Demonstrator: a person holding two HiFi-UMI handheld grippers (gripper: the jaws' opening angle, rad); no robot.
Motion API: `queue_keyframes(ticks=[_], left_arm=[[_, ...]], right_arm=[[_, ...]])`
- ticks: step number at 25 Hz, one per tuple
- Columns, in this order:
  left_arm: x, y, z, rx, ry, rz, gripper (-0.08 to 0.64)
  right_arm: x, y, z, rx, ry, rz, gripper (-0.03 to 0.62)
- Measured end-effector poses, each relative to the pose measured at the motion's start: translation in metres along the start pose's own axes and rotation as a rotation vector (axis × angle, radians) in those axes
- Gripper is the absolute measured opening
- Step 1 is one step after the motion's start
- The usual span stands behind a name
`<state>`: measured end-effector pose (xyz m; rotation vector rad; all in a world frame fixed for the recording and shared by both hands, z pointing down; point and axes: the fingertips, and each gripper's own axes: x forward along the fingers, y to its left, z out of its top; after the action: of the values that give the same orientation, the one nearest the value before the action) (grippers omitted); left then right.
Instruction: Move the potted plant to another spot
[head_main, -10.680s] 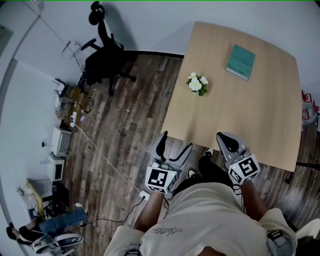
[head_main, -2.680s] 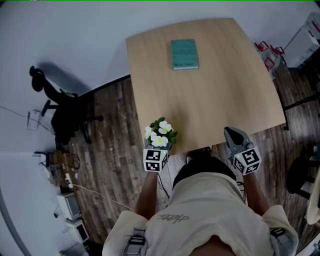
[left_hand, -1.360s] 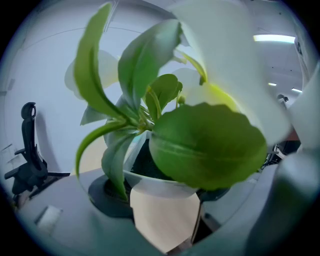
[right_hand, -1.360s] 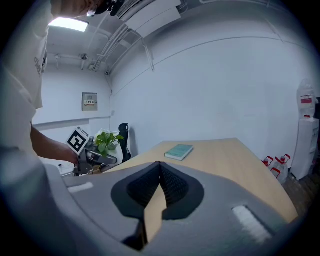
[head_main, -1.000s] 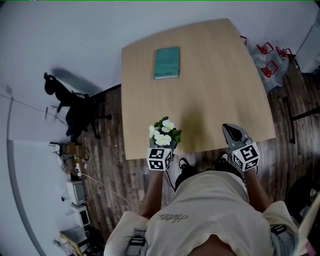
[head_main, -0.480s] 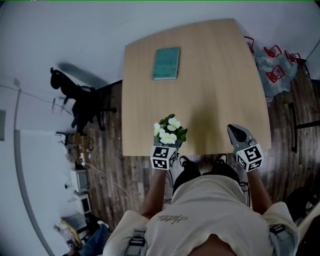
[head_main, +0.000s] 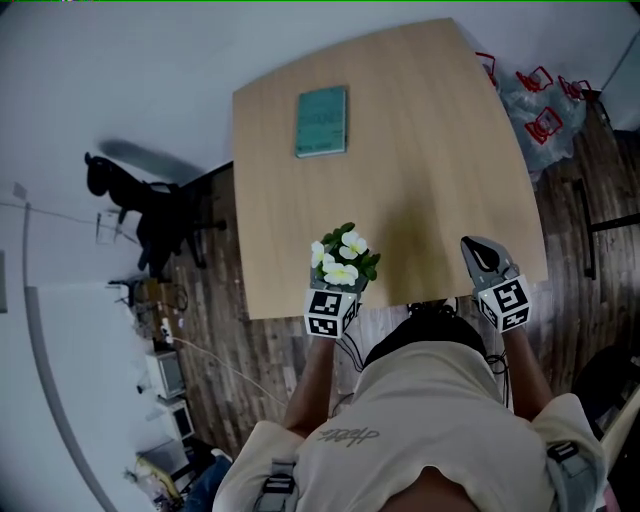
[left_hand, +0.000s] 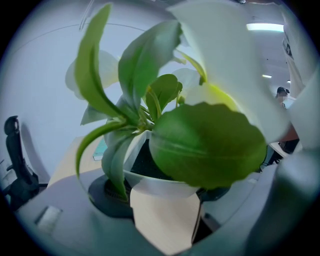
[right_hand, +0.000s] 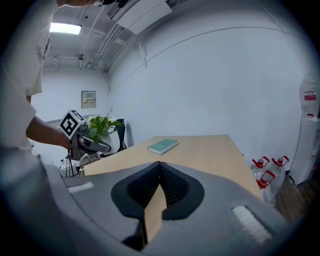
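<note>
Head view only gives the layout: a pale wood worktop (head_main: 430, 160) across the upper middle, dark plank floor (head_main: 260, 330) round it, a black office chair (head_main: 150, 215) off its left side, and a teal book (head_main: 322, 121) lying flat toward the far left. The right gripper view alone gives the side-on height. There the potted plant (right_hand: 102, 125) rides above the worktop's near left corner and appears clear of the surface. The left gripper view alone gives the grip: left gripper (left_hand: 162, 200) jaws clamped either side of the pot. Right gripper (right_hand: 159, 165) jaws are pressed together with nothing between them, at the near right edge. Plant: broad green leaves, white blooms with yellowish centres, dark soil inside a small white pot.
</note>
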<state>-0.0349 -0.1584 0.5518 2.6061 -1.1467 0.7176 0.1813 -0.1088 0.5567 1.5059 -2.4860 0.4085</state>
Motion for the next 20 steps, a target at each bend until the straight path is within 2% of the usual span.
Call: queue_keyframes(ticks=[5,10,15,18,20], left_arm=[[0.012,0.006,0.009,0.067,-0.030,-0.054,0.367],[0.023,0.020,0.005,0.073,-0.040,-0.088,0.367],[0.037,0.031,0.000,0.070,-0.026,-0.131,0.367],[0.044,0.035,-0.003,0.066,-0.016,-0.138,0.367],[0.046,0.036,-0.003,0.097,-0.018,-0.127,0.367]], right_arm=[[-0.001,0.004,0.004,0.029,0.009,-0.045,0.003],[0.008,-0.002,0.035,0.059,-0.046,-0.098,0.003],[0.017,-0.012,0.054,0.138,-0.096,-0.153,0.003],[0.018,-0.011,0.054,0.121,-0.086,-0.163,0.003],[0.016,-0.010,0.050,0.109,-0.071,-0.163,0.003]])
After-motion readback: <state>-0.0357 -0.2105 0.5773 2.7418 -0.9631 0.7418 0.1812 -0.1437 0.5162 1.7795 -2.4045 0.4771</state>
